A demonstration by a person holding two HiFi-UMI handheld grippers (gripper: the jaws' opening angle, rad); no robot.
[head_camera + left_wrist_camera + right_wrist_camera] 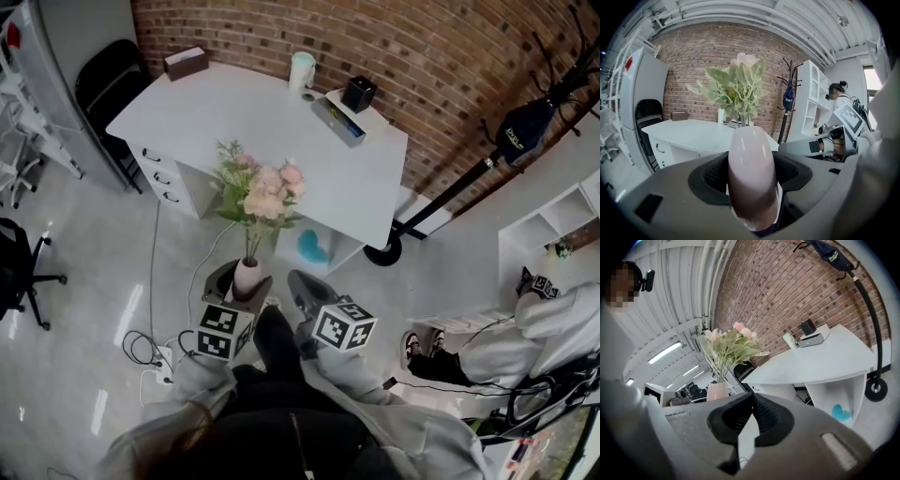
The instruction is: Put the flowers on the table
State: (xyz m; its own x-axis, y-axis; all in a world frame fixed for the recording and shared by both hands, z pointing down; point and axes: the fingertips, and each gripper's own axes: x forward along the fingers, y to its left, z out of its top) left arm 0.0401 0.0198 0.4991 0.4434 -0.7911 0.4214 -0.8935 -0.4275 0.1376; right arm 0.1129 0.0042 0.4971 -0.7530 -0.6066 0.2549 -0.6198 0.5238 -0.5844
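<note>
Left gripper clamps the vase; right gripper's jaws, closed, read plainly only in its view.

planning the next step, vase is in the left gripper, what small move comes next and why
Probably carry the vase forward toward the bare near part of the white table. The left gripper is shut on it, upright, but it hangs over the floor, short of the table edge. The right gripper is shut, empty.

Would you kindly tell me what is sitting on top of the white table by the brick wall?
A brown box, a pale cup, and a black container on a flat grey stack. The pink bouquet covers part of its near edge.
</note>
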